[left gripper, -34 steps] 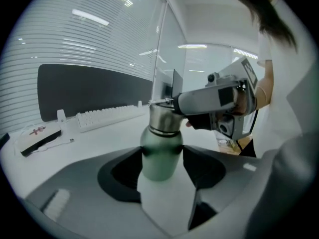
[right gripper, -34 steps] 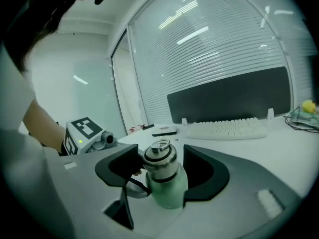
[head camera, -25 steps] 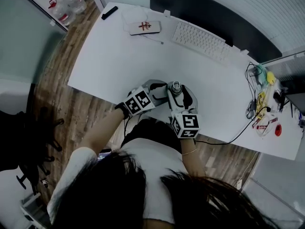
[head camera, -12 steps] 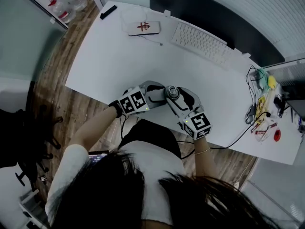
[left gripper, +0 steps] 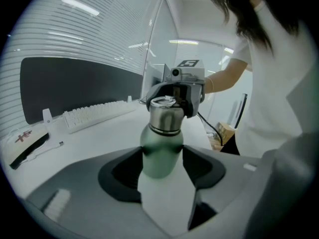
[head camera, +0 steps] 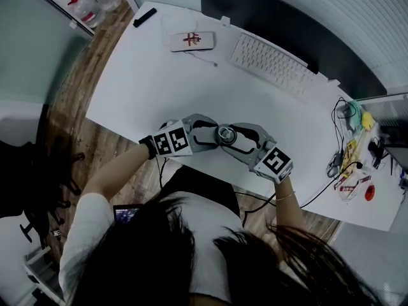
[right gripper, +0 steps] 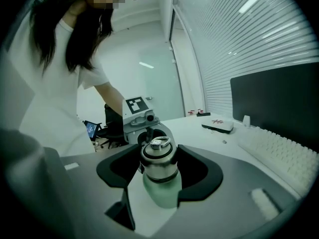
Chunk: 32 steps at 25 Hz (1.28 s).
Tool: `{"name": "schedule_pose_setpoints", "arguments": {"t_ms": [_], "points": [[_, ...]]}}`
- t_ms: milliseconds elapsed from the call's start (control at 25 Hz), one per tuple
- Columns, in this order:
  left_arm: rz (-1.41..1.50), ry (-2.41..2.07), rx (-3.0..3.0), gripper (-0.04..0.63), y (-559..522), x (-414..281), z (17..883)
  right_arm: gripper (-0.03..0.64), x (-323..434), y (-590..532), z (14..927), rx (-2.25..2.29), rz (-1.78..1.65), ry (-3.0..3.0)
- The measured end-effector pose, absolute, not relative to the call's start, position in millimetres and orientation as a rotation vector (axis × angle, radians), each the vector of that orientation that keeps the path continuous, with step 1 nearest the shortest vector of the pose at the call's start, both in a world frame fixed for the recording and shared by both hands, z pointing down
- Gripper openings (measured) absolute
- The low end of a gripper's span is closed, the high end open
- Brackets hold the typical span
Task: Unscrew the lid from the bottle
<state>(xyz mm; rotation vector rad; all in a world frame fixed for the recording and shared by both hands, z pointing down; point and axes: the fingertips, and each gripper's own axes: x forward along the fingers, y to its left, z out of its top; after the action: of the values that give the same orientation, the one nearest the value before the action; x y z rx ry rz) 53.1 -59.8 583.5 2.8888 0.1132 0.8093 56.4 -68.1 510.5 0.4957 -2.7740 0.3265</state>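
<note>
1. Left gripper point(left gripper: 162, 157): its jaws are closed on the green body of the bottle point(left gripper: 158, 146), one pad pressing on each flank. It points toward the right gripper and tips slightly downward.
2. Right gripper point(right gripper: 160, 158): its jaws are clamped on the steel lid point(right gripper: 159, 171), and the green body shows just below its pads. It meets the left gripper nose to nose and also dips a little.
3. Bottle: a green flask with a steel lid that carries a ring on top. It is held between the two grippers at the near edge of the white desk point(head camera: 146, 81). Whether its base rests on the desk cannot be told.
4. Arms: the left forearm point(head camera: 118, 167) reaches in from the person's left side. The right wrist point(head camera: 285, 189) comes in from the right.
5. Marker cubes: one sits at the rear of the left gripper point(head camera: 171, 142) and one at the rear of the right gripper point(head camera: 276, 162).
6. Keyboard point(head camera: 271, 59): it lies on the desk beyond both grippers, well apart from them.
</note>
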Motion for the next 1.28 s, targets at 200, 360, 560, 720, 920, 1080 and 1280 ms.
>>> {"name": "schedule_pose_setpoints", "arguments": {"t_ms": [200,360,560,720,920,1080,1280], "points": [[0.826,0.18,2.886,0.301,-59.1,52.4,583.6,0.233,54.4,-64.7,511.1,0.302,0.298,-2.779],[0.842,0.237,2.885,0.301,-59.3,53.0,583.5,0.233,53.1,-62.5,509.5,0.148,0.26,-2.745],[0.859,0.299,2.883,0.301,-59.5,52.6,583.5,0.233,51.2,-60.2,509.9,0.0,0.237,-2.71],[0.852,0.311,2.883,0.301,-59.7,53.3,583.8,0.233,52.0,-60.9,511.2,0.014,0.239,-2.718],[0.851,0.303,2.892,0.301,-60.0,53.3,583.7,0.235,51.5,-61.1,508.6,0.211,0.313,-2.756],[0.845,0.273,2.892,0.301,-60.1,53.0,585.0,0.236,56.4,-62.2,507.2,0.466,0.353,-2.768],[0.82,0.219,2.896,0.299,-59.9,52.6,584.9,0.236,56.5,-63.4,508.2,0.738,0.369,-2.751]]}}
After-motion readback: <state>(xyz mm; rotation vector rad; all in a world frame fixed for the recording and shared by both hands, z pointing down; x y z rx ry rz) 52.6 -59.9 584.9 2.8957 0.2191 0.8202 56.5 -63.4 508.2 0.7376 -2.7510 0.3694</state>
